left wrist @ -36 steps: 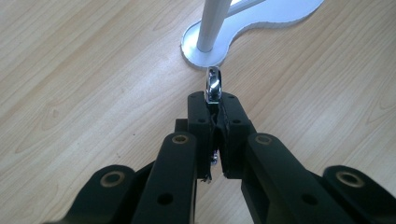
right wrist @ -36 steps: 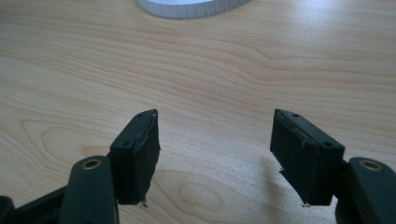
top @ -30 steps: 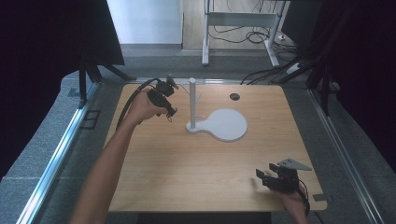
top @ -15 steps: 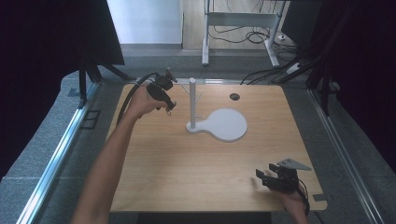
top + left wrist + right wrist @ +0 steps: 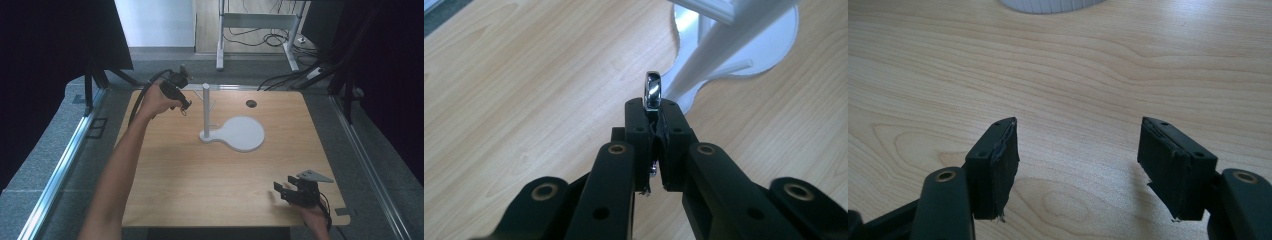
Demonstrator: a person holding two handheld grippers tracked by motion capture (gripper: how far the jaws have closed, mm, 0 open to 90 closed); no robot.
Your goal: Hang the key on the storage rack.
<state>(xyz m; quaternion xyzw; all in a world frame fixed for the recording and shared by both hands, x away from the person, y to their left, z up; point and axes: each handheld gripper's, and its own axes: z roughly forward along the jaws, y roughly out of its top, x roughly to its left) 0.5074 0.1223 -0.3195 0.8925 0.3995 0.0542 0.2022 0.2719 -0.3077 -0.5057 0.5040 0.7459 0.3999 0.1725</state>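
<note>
just one silver ring (image 5: 653,90), pinched in the left gripper (image 5: 653,117); right gripper (image 5: 1078,165) fingers wide; one white stand (image 5: 206,112).

Left tongs (image 5: 654,125) clamped, right tongs (image 5: 1078,165) agape

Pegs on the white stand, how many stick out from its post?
2 that I can make out: an upper peg angled up on the post's right, and a lower peg near the base. Others may be hidden.

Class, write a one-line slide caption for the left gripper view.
Left tool shut on a shiny metal ring near the white stand.
</note>
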